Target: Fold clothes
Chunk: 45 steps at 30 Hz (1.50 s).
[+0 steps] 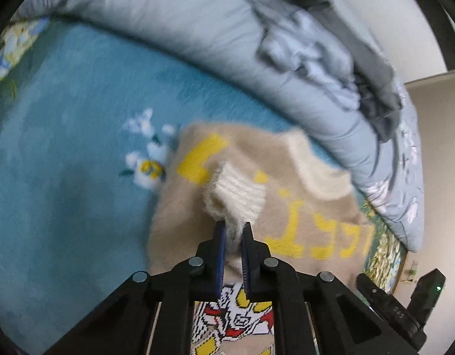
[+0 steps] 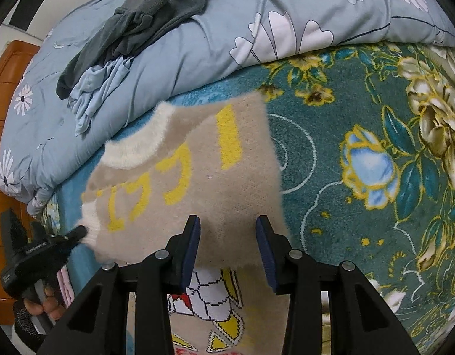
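A beige fuzzy sweater (image 1: 257,207) with yellow letters and a cartoon figure lies on a teal floral blanket (image 1: 64,148); it also shows in the right wrist view (image 2: 197,183). My left gripper (image 1: 234,227) is shut on the sweater's cream ribbed cuff (image 1: 236,192), holding the sleeve over the sweater's body. My right gripper (image 2: 228,222) is open and empty, just above the sweater's folded side. The left gripper also shows in the right wrist view (image 2: 76,232) at the sweater's left edge.
A rolled light-blue floral duvet (image 2: 197,44) lies along the far side of the blanket, with a heap of grey and pale-blue clothes (image 2: 132,29) on it. A wooden cabinet (image 2: 2,88) stands at the left. The green floral blanket (image 2: 375,162) extends right.
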Tool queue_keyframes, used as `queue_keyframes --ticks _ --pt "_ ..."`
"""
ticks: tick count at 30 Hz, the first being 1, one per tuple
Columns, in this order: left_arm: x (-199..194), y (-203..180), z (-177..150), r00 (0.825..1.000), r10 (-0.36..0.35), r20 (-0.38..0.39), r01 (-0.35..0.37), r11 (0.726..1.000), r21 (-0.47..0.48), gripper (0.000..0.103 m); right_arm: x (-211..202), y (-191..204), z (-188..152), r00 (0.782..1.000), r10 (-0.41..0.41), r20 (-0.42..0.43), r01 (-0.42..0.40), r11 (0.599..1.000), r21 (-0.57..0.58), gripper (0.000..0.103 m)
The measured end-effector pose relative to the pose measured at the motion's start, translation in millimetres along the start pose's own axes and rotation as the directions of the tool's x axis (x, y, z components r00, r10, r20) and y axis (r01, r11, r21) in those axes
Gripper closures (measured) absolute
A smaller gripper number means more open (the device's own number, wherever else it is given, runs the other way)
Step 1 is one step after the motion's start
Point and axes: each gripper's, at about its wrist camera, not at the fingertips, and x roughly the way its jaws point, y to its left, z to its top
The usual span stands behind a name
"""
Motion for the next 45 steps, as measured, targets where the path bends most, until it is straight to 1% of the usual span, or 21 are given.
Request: queue_keyframes --ticks 4,7,12,16,18,19,23,26,27,28,29,30,31,33,34,35,40,43,45 --pt "7.4 8.1 -1.0 0.999 0.031 -0.011 -0.031 0.999 0.009 0.093 -1.8 7.1 1.0 1.0 0.022 0.005 -0.022 0.999 -0.028 0.063" --pt "12.9 14.1 -1.7 0.998 0.054 -0.019 -0.054 0.998 0.016 0.093 7.2 11.0 1.0 1.0 0.02 -0.02 -0.021 0.998 -0.054 0.063" --pt "22.2 24.2 -2.9 0.995 0.093 -0.032 -0.092 0.995 0.029 0.093 31.6 4.4 2.9 0.998 -0.007 -0.056 0.006 0.999 -0.032 0.063" --pt "28.8 31.4 -3.4 0.992 0.121 -0.043 -0.119 0.992 0.041 0.093 40.4 -1.8 7.3 0.998 0.005 -0.068 -0.005 1.0 -0.004 0.063" --pt "28.4 30.5 -1.6 0.991 0.12 -0.054 -0.117 0.991 0.059 0.092 41.9 -2.1 8.4 0.997 0.005 -0.073 -0.005 1.0 -0.005 0.063" --pt "27.2 30.4 -0.9 0.991 0.116 -0.06 -0.112 0.991 0.067 0.089 41.1 -1.3 8.6 0.997 0.004 -0.074 -0.004 1.0 -0.008 0.062" --pt "12.7 31.8 -3.7 0.994 0.077 -0.073 -0.07 0.993 0.097 0.087 30.7 0.3 4.9 0.998 0.012 -0.064 -0.013 1.0 -0.018 0.063" --pt "2.7 34.0 -15.2 0.993 0.086 -0.085 -0.075 0.989 0.131 0.077 21.4 -2.6 -5.1 0.998 0.017 -0.062 -0.018 1.0 -0.024 0.062" --pt "2.2 37.4 -23.2 0.991 0.092 -0.097 -0.079 0.988 0.131 0.067 18.3 -4.8 -10.6 0.998 0.015 -0.066 -0.017 1.0 -0.024 0.062" --pt "1.7 40.7 -31.2 0.989 0.097 -0.109 -0.082 0.988 0.132 0.052 16.3 -7.1 -15.9 0.997 0.013 -0.073 -0.015 1.0 -0.023 0.061" --pt "1.2 44.1 -39.3 0.987 0.102 -0.121 -0.086 0.987 0.132 0.044 14.3 -9.5 -22.3 0.997 0.009 -0.081 -0.01 1.0 -0.022 0.058" --pt "0.7 47.5 -47.3 0.985 0.108 -0.133 -0.09 0.987 0.133 0.029 12.8 -13.0 -30.1 0.996 0.002 -0.093 -0.004 1.0 -0.021 0.058" --pt "0.2 50.8 -55.3 0.983 0.113 -0.145 -0.094 0.987 0.134 0.022 11.9 -17.7 -37.7 0.994 -0.002 -0.11 0.0 1.0 -0.019 0.058" --pt "-0.8 57.6 -71.4 0.978 0.123 -0.169 -0.101 0.986 0.135 0.019 13.4 -27.8 -58.2 0.988 -0.013 -0.156 0.012 1.0 -0.006 0.053" --pt "-1.3 60.9 -79.4 0.975 0.129 -0.181 -0.105 0.985 0.136 0.017 14.4 -33.2 -69.4 0.984 -0.02 -0.178 0.02 1.0 0.001 0.043" --pt "-1.8 64.3 -87.5 0.972 0.134 -0.193 -0.108 0.985 0.137 0.017 15.5 -39.9 -81.0 0.98 -0.023 -0.199 0.026 1.0 0.012 0.042" --pt "6.8 89.5 -136.9 0.945 0.171 -0.281 -0.127 0.978 0.166 0.016 25.2 -69.5 -135.6 0.954 -0.023 -0.3 0.051 0.995 0.086 0.042" --pt "12.4 106.3 -165.8 0.926 0.183 -0.33 -0.129 0.975 0.179 0.016 32.0 -83.2 -160.2 0.941 0.008 -0.339 0.043 0.989 0.144 0.042" --pt "13.6 113.3 -180.2 0.923 0.168 -0.347 -0.112 0.978 0.176 0.017 36.4 -89.5 -172.0 0.936 0.032 -0.352 0.033 0.983 0.178 0.042"
